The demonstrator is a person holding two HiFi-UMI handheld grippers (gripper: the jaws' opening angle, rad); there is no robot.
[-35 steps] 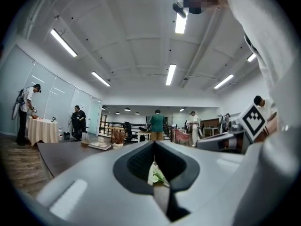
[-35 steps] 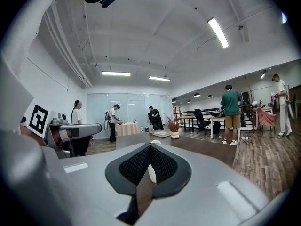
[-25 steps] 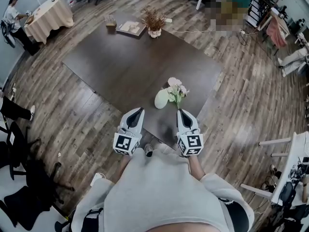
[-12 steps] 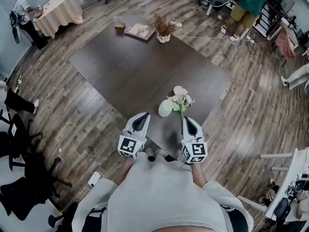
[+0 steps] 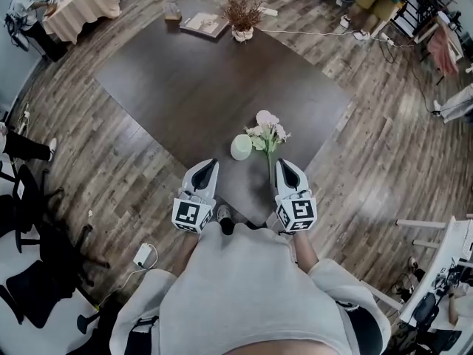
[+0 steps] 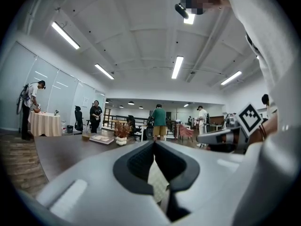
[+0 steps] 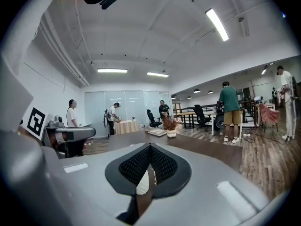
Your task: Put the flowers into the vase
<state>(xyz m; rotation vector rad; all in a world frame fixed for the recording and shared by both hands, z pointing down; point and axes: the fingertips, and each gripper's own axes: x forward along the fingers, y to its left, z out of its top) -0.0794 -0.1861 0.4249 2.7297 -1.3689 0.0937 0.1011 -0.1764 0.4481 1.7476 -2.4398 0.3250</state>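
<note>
Right gripper view: right hand-held gripper (image 7: 149, 146) jaws closed together.

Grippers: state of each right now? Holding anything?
Left gripper: shut, nothing held.
Right gripper: shut, nothing held; the flowers are not in its jaws.

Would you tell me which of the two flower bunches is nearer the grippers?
The pink bunch beside the pale vase; the brown one stands far off.
</note>
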